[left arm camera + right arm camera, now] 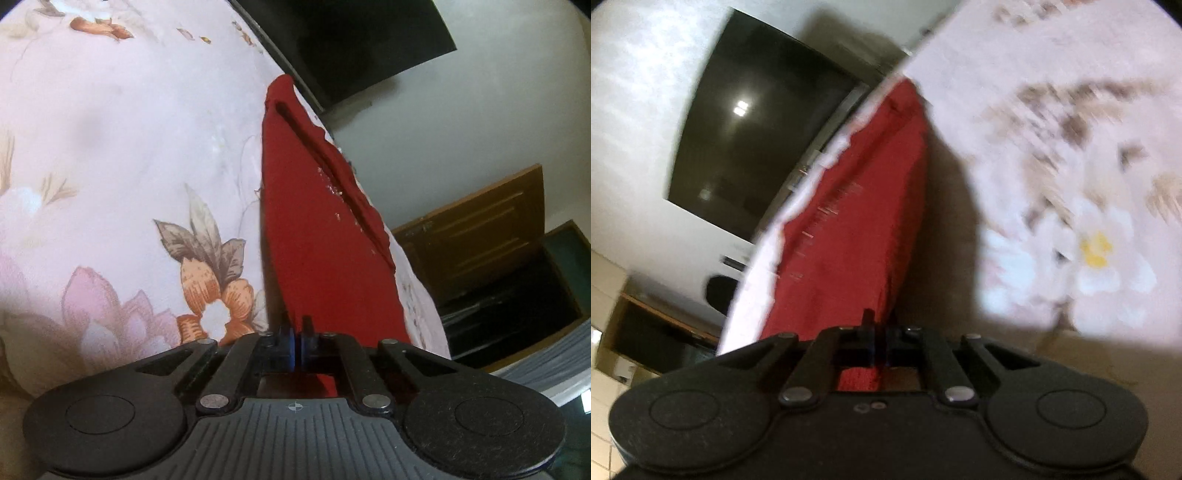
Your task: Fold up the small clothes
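Floral bedsheet (110, 147) across a bed, pale pink with orange and brown blooms; white wall and a dark screen (351, 40) beyond the bed's far edge, a wooden door (480, 236) off to one side.

Red garment (314, 240) lying near that far edge, stretched long and narrow away from both cameras, one raised fold or seam running its length. Looks like soft, light knit or fleece: limp, no stiffness to hold a shape, likely to sag and drape wherever unsupported, not fragile, not slippery against the cotton sheet. Best held at the corners or hem of one short end, both layers pinched together, so the cloth hangs evenly and the fold line falls straight; a single-layer pinch would probably let the under layer slide loose.

Left hand-held gripper (295, 325) clenched on the near edge of the red cloth, fingers drawn together with fabric showing beneath them. Right hand-held gripper (879, 325) likewise clamped on the garment's near edge, red cloth bunched under the closed fingers. Both angled gently downward toward the bed, each pointed along the length of the garment. Right wrist view blurred. Whether the cloth is lifted clear of the sheet at the held end cannot be told.
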A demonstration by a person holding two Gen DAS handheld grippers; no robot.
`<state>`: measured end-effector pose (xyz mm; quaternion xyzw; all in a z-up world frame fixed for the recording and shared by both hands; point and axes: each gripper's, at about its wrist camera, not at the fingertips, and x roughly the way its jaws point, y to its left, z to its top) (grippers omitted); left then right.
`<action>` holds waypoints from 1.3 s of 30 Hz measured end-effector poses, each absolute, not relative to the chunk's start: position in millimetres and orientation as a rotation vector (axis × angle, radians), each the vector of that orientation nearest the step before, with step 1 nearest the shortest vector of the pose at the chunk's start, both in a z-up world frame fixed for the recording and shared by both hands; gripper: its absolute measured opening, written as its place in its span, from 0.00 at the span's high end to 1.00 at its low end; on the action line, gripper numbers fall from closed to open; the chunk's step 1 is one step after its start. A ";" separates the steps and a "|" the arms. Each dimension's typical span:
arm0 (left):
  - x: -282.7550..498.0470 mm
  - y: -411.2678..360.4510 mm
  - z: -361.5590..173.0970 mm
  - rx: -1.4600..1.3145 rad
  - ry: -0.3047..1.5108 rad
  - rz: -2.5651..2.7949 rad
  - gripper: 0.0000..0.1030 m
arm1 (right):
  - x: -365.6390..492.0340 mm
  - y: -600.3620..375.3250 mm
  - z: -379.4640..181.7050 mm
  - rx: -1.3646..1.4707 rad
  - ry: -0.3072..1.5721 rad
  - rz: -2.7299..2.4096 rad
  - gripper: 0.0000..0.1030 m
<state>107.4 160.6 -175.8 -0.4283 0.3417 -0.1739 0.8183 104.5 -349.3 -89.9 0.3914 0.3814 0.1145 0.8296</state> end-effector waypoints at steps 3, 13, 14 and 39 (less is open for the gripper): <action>105.4 160.6 -172.9 -0.900 0.730 -0.360 0.97 | 107.3 -351.7 -109.3 0.864 0.851 0.220 0.95; 112.0 151.0 -155.4 -0.948 0.621 -0.353 0.97 | 112.1 -349.9 -85.6 0.785 0.797 0.241 0.95; 115.5 150.7 -149.3 -0.949 0.602 -0.357 0.97 | 113.8 -349.0 -78.0 0.764 0.781 0.249 0.95; 388.7 158.6 -42.1 -0.741 0.480 -0.355 0.97 | 374.9 -371.0 7.8 0.599 0.552 0.348 0.95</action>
